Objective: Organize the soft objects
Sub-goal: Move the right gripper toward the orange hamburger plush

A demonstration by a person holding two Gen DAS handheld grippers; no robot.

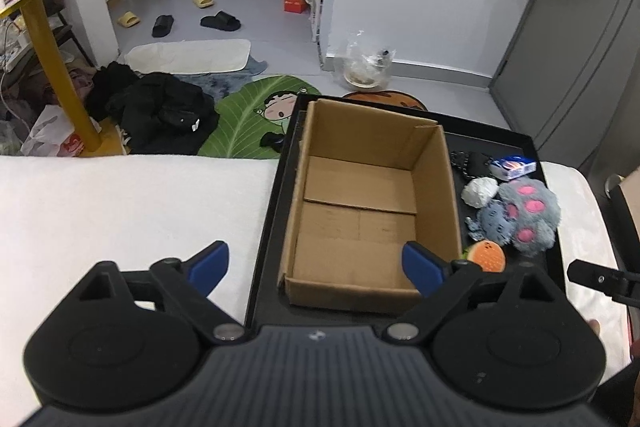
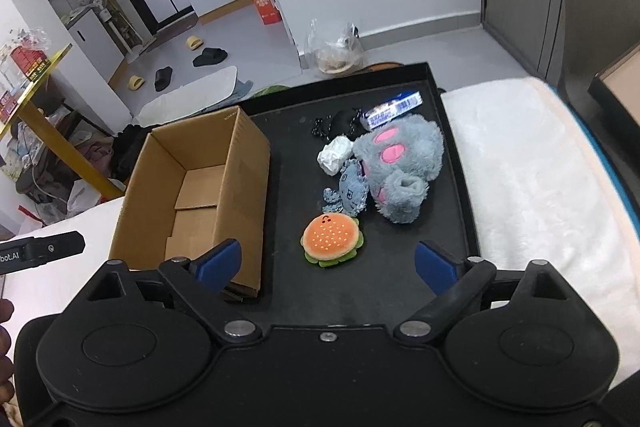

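An empty open cardboard box (image 1: pixel 360 203) (image 2: pixel 200 195) stands on the left of a black tray (image 1: pixel 272 195) (image 2: pixel 400 287). To its right lie a burger plush (image 2: pixel 332 237) (image 1: pixel 486 255), a grey paw plush with pink pads (image 2: pixel 404 167) (image 1: pixel 528 211), a small blue-grey plush (image 2: pixel 350 191), a white wad (image 2: pixel 336 155), a black beaded item (image 2: pixel 340 123) and a blue-white packet (image 2: pixel 394 109). My left gripper (image 1: pixel 316 269) is open and empty over the box's near wall. My right gripper (image 2: pixel 328 265) is open and empty, just short of the burger plush.
The tray rests on a white padded surface (image 1: pixel 120 211) (image 2: pixel 520 155). Beyond its far edge the floor holds black clothes (image 1: pixel 160 111), a green leaf mat (image 1: pixel 256 111), slippers, a plastic bag (image 2: pixel 336 51) and a yellow table (image 1: pixel 52 39). A grey cabinet (image 1: pixel 580 47) stands at the right.
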